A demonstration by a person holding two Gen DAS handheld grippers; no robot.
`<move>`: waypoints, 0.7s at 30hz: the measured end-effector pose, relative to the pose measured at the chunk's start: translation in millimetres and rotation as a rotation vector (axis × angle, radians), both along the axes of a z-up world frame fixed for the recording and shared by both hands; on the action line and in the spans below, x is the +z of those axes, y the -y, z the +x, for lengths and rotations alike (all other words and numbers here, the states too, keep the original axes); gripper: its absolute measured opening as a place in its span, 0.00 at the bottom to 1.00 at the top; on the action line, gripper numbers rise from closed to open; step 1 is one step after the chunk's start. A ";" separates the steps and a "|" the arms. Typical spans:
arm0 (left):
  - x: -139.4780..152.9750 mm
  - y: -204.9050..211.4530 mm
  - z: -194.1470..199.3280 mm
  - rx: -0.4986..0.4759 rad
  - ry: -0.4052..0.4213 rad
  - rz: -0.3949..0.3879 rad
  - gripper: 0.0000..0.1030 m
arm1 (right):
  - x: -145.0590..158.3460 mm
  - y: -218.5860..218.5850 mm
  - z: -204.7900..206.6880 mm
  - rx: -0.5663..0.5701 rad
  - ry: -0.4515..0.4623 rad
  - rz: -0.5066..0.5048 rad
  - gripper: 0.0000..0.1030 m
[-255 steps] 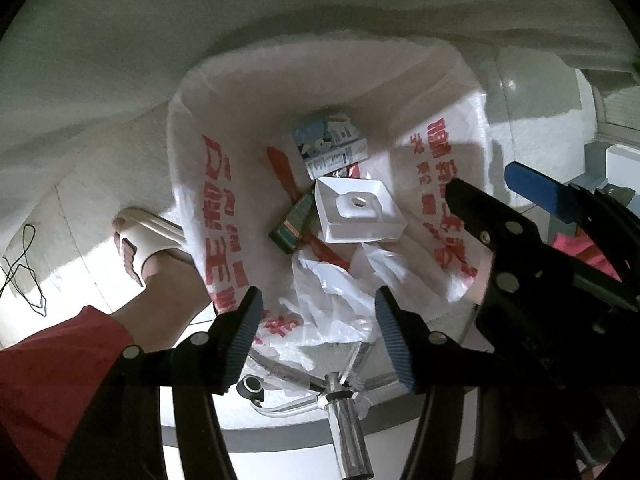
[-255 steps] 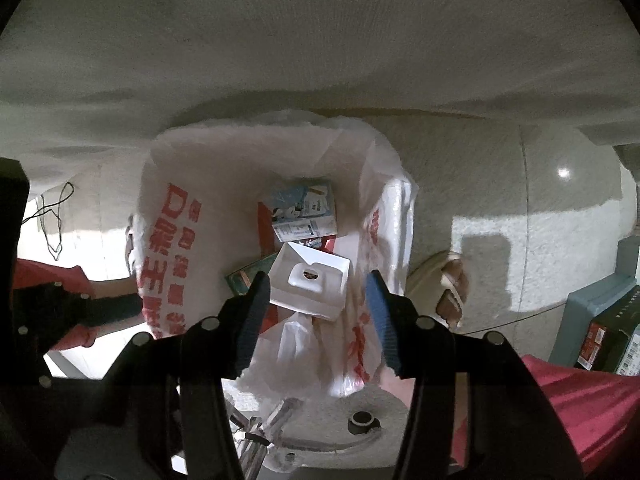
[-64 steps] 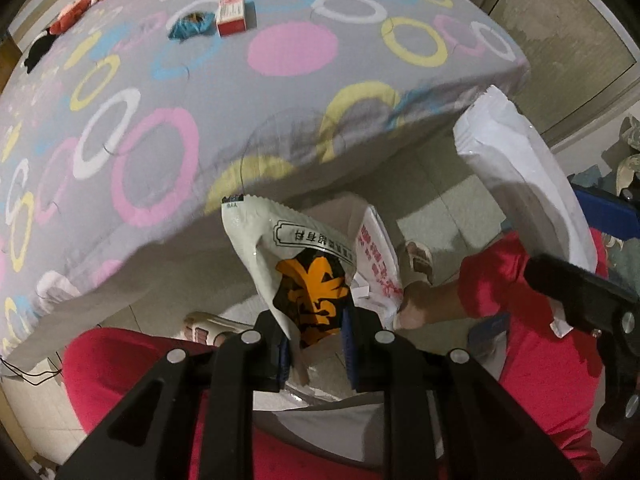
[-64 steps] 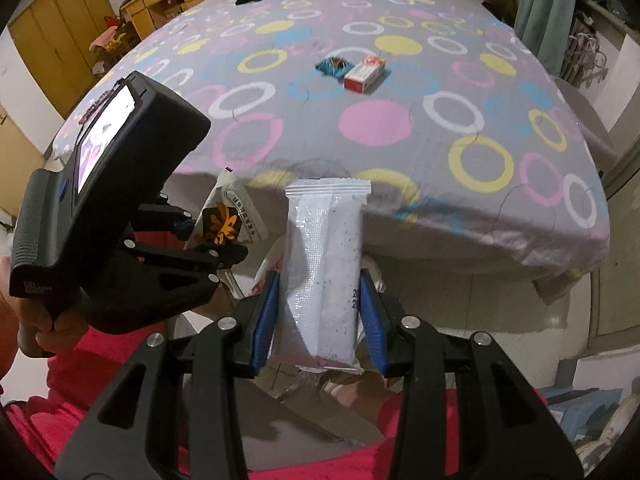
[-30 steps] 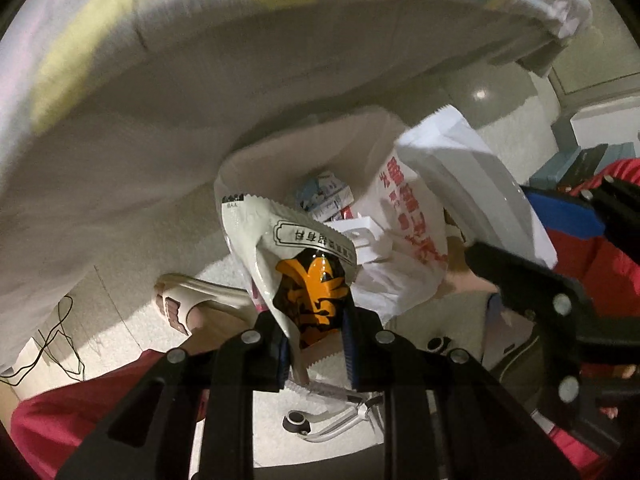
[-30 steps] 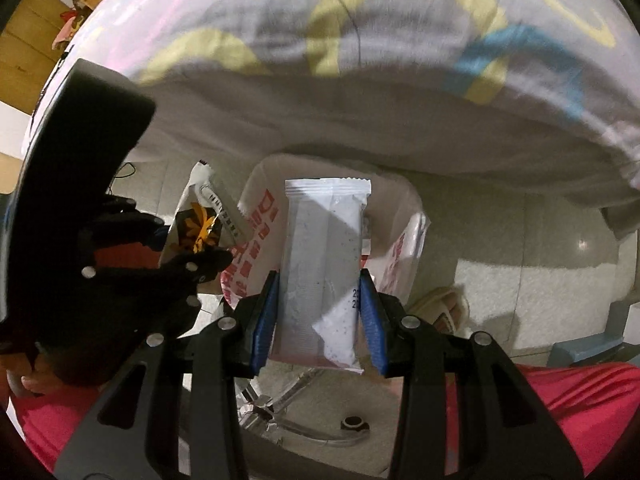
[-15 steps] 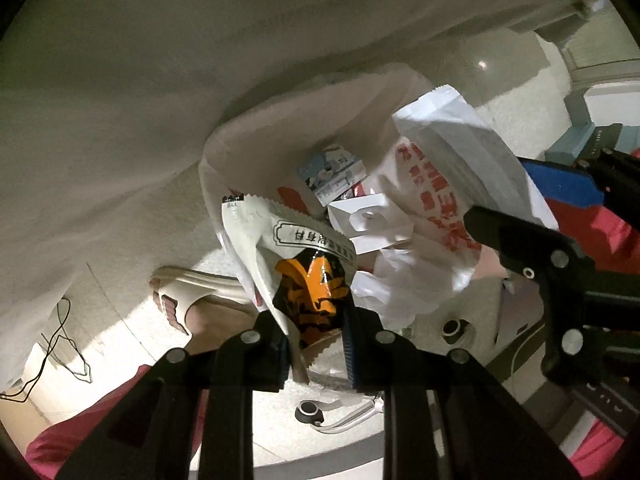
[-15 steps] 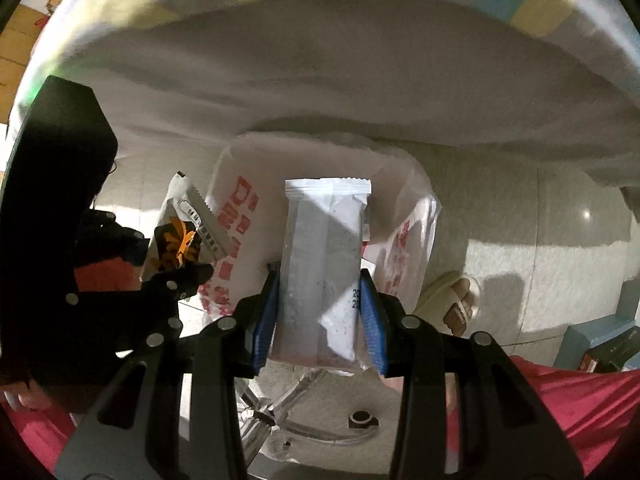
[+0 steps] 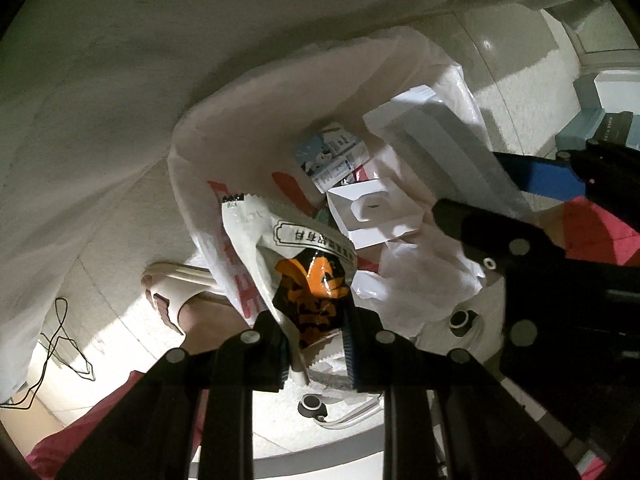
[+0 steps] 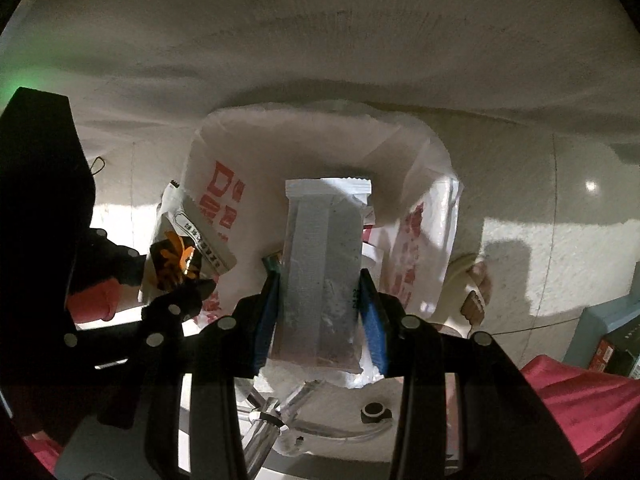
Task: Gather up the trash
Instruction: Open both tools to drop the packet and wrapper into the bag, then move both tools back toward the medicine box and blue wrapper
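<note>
My left gripper [image 9: 314, 340] is shut on an orange and white snack wrapper [image 9: 296, 264] and holds it over the near left rim of an open white plastic trash bag [image 9: 224, 128] with red print. My right gripper [image 10: 320, 304] is shut on a long white wrapper [image 10: 322, 256] and holds it above the bag's mouth [image 10: 320, 148]. The white wrapper also shows in the left wrist view [image 9: 436, 148], and the orange wrapper in the right wrist view [image 10: 180, 248]. Inside the bag lie a blue and white carton [image 9: 330, 156] and a white moulded tray [image 9: 372, 212].
The bag stands on a pale tiled floor under the overhanging bedsheet [image 9: 160, 40]. The person's sandalled feet flank it, one on the left [image 9: 176, 292] and one on the right [image 10: 472, 284]. A chair base with castors [image 9: 316, 404] is below. Boxes [image 9: 600, 120] sit at right.
Both grippers have come down from the bed to the trash bag with their wrappers still held. In the last half second they moved slightly closer over the bag's mouth.
</note>
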State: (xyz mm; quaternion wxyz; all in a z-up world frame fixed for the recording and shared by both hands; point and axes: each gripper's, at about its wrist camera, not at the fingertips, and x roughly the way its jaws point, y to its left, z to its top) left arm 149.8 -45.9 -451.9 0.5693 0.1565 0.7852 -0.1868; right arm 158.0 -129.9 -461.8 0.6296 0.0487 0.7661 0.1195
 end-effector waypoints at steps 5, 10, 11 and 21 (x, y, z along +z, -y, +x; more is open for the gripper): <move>-11.3 1.9 -0.2 -0.001 -0.026 0.004 0.23 | -9.9 -0.9 2.4 -0.014 -0.020 0.008 0.38; -19.6 3.4 0.2 0.023 -0.054 0.000 0.43 | -15.9 0.8 4.5 -0.034 -0.034 0.018 0.38; -19.9 3.1 0.6 0.033 -0.062 -0.006 0.48 | -16.4 0.6 5.5 -0.037 -0.032 0.018 0.40; -9.0 -11.4 2.6 0.099 -0.051 0.027 0.64 | -7.4 6.6 8.5 -0.061 -0.019 0.022 0.59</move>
